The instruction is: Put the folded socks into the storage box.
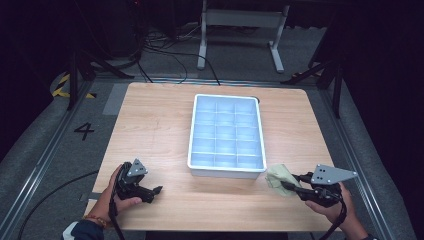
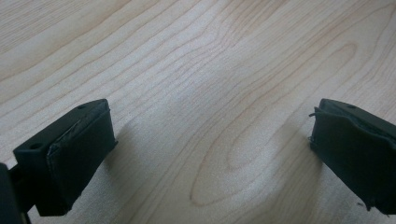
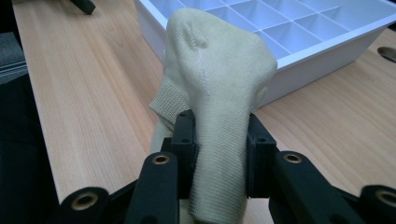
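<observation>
Right tool (image 3: 218,140) was clamped on a pale yellow-green knitted sock (image 3: 219,93) near the desk's front-right corner, beside the white plastic compartment tray (image 1: 192,150). Left tool (image 2: 205,154) sat wide open, empty. Likely binning: lift clear of the rim, keep grip firm.

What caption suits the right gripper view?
Right gripper pinching a pale green sock beside a white divided tray.

One readable mark: a number on the floor.
A black "4" (image 1: 84,131) stands on the grey floor (image 1: 60,150) left of the table (image 1: 150,125).
</observation>
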Demonstrator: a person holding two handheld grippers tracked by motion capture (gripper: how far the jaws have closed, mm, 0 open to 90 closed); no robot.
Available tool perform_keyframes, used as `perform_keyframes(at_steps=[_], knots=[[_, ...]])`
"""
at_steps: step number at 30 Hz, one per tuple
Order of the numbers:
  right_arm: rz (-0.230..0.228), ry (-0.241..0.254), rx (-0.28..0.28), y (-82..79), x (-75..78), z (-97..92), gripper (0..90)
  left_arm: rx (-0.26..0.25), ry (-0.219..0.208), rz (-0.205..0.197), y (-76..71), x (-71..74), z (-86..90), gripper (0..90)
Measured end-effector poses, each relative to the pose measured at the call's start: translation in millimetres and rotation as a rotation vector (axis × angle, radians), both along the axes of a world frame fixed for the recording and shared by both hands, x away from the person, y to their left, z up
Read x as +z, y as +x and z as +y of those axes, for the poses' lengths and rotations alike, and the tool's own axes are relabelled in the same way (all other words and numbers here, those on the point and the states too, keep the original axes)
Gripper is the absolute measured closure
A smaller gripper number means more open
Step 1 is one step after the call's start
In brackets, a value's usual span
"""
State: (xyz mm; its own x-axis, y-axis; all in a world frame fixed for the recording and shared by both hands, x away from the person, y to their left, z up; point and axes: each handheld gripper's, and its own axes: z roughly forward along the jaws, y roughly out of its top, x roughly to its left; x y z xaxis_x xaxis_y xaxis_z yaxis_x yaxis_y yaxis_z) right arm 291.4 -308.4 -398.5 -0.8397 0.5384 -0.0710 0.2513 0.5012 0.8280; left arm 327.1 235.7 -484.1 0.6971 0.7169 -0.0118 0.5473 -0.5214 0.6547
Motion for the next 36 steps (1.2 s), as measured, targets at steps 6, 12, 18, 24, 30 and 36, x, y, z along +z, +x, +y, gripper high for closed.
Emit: perform_keyframes(at_steps=[6, 12, 18, 24, 30, 36], knots=[[-0.019, 0.012, -0.005, 7.0, 12.7, 0.7, 71.2, 0.001, -0.001, 0.001, 0.0, 0.0, -0.1, 0.0], [-0.037, 0.018, -0.014, 14.8, 20.3, 2.2, 71.2, 0.0, -0.001, 0.0, 0.1, -0.1, -0.1, 0.0], [-0.043, 0.007, -0.021, 23.7, 23.8, 6.2, 71.2, 0.002, -0.001, 0.0, -0.1, 0.0, -0.1, 0.0], [-0.042, 0.001, -0.027, 29.0, 26.6, 9.1, 71.2, 0.001, -0.001, 0.001, 0.0, 0.0, -0.1, 0.0], [-0.048, -0.018, -0.028, 38.4, 31.4, 15.9, 71.2, 0.0, -0.002, 0.0, 0.0, -0.1, -0.1, 0.0], [-0.048, -0.036, -0.031, 48.8, 34.5, 24.7, 71.2, 0.0, -0.002, 0.001, 0.0, -0.1, -0.1, 0.0]])
